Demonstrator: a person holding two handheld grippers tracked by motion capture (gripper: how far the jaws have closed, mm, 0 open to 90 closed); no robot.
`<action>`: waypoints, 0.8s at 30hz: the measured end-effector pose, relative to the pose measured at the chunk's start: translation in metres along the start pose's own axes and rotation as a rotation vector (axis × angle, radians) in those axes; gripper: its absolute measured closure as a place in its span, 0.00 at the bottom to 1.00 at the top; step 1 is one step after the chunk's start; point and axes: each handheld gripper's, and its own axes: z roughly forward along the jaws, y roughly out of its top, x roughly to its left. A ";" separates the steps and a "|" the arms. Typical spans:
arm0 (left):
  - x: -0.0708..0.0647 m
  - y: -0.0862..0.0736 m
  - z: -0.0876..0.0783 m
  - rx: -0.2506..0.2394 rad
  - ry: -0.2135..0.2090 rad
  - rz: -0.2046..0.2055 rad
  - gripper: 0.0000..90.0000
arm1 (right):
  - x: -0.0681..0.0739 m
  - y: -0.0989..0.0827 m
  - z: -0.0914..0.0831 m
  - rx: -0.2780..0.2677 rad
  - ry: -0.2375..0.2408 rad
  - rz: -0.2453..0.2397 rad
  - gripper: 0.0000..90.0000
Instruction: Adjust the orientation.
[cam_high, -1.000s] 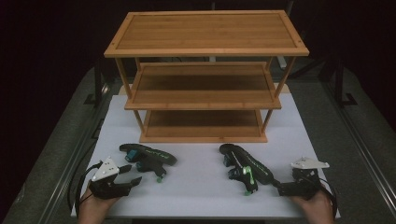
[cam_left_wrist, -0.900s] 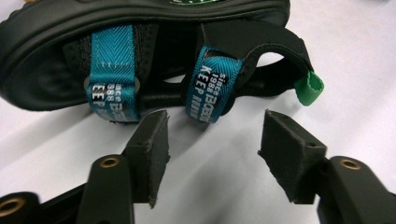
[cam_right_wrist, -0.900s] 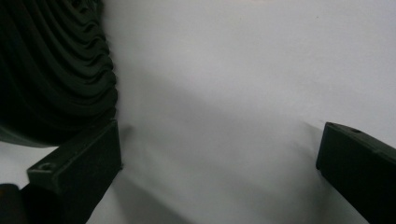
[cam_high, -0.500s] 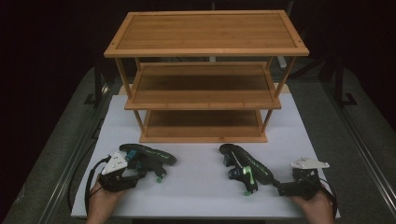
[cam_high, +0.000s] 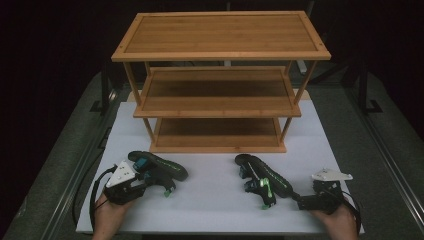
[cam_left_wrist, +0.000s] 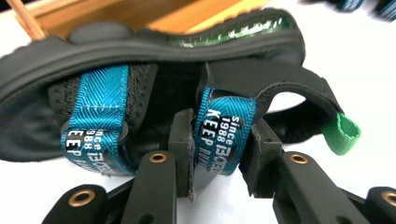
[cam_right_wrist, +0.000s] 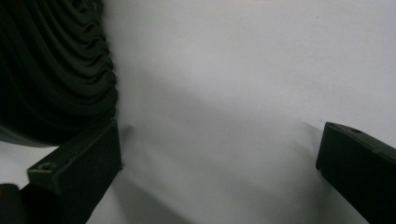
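Observation:
Two black sandals with teal straps and green trim lie on the white mat (cam_high: 215, 205). The left sandal (cam_high: 167, 169) lies on its side with my left gripper (cam_high: 149, 179) at it. In the left gripper view its jaws have just been closing, and my left gripper (cam_left_wrist: 220, 140) now pinches the teal lettered strap (cam_left_wrist: 229, 116) between both pads. The right sandal (cam_high: 265, 179) lies to the right. My right gripper (cam_high: 301, 202) rests at that sandal's heel end. In the right gripper view my right gripper (cam_right_wrist: 217, 170) stands wide open over bare mat, with the ribbed sole (cam_right_wrist: 56, 70) beside one jaw.
A three-tier bamboo shoe rack (cam_high: 220, 45) stands at the back of the mat, all of its shelves bare. Dark metal rails (cam_high: 75, 175) run along both sides of the table. The left sandal's green pull loop (cam_left_wrist: 345, 135) sticks out past the jaws.
My left gripper has moved right, up to the left sandal, and its jaws have closed round the teal strap. The right gripper and both sandals have stayed put.

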 end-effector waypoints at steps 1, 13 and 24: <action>0.000 0.001 -0.002 -0.008 -0.006 -0.004 0.76 | 0.000 0.000 0.000 0.000 0.000 0.000 0.00; -0.002 0.004 -0.024 -0.077 -0.098 -0.084 0.78 | 0.000 0.000 0.000 0.000 0.000 0.001 0.00; -0.006 -0.003 -0.039 -0.048 -0.133 -0.072 0.78 | 0.000 0.000 0.000 0.000 0.000 0.001 0.00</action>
